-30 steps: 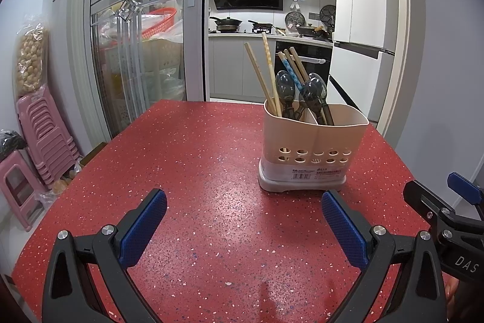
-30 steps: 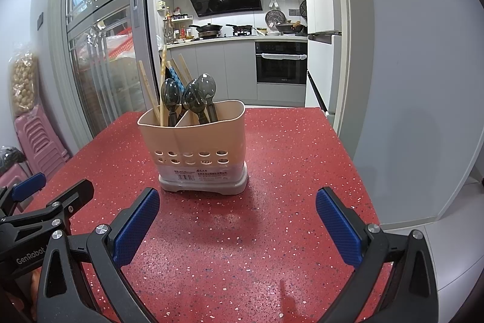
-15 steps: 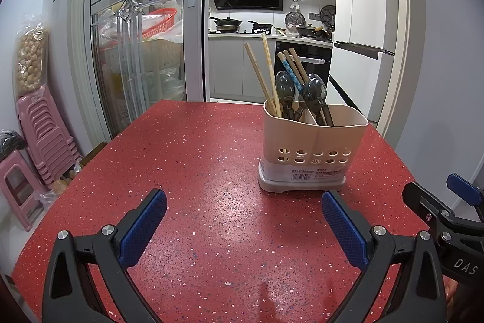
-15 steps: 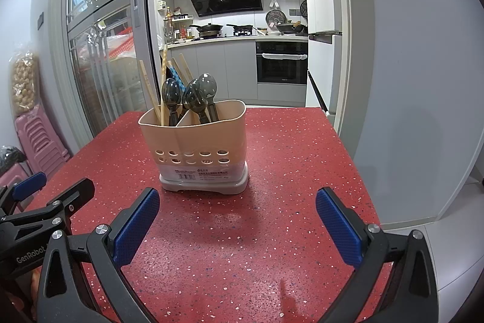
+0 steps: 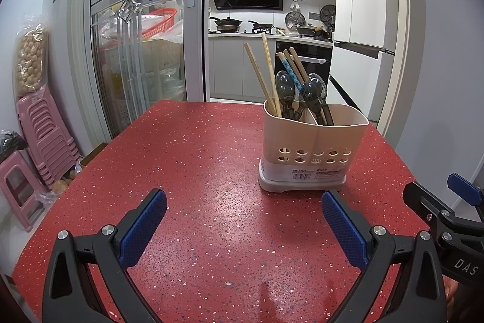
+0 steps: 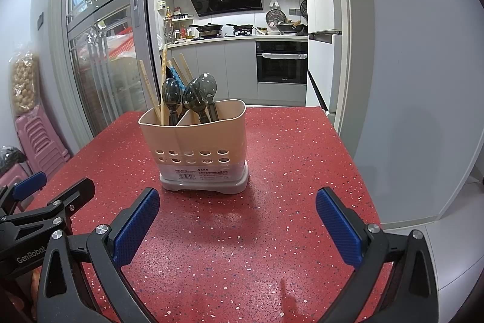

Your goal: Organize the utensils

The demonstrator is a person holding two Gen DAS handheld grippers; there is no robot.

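A beige utensil holder (image 5: 313, 150) with two compartments stands upright on the red speckled table (image 5: 196, 171). Several chopsticks (image 5: 263, 77) lean in its left compartment; dark grey spoons (image 5: 314, 93) stand bowl-up across both compartments. It also shows in the right wrist view (image 6: 199, 147) with the spoons (image 6: 196, 96). My left gripper (image 5: 243, 220) is open and empty, near the table, in front and left of the holder. My right gripper (image 6: 237, 220) is open and empty, in front and right of the holder.
The table's right edge (image 6: 357, 159) drops to a grey wall and tiled floor. Stacked pink stools (image 5: 39, 129) stand left of the table. A glass sliding door (image 5: 136, 50) and the kitchen lie behind.
Both grippers have drifted very slightly; the holder sits marginally lower in the right wrist view. Nothing was taken hold of or let go.
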